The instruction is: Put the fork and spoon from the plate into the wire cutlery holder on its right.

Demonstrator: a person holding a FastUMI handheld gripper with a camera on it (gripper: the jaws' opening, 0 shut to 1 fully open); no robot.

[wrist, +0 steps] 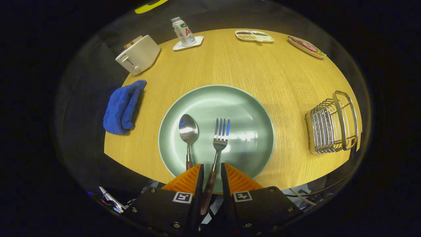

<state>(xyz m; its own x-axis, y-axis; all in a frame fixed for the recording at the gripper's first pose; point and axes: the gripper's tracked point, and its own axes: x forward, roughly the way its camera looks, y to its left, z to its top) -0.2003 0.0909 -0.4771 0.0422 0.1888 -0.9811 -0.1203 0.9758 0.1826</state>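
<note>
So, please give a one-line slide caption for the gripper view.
Gripper fingers straddle the fork handle on the green plate; spoon alongside, wire holder right.

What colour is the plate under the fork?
Pale green, plain; the gripper view shows the plate, the fork and the gripper.

The tongs straddle the fork handle, a slight gap showing on either side. The spoon lies left on the plate; the wire cutlery holder stands at right on the tabletop.
</note>
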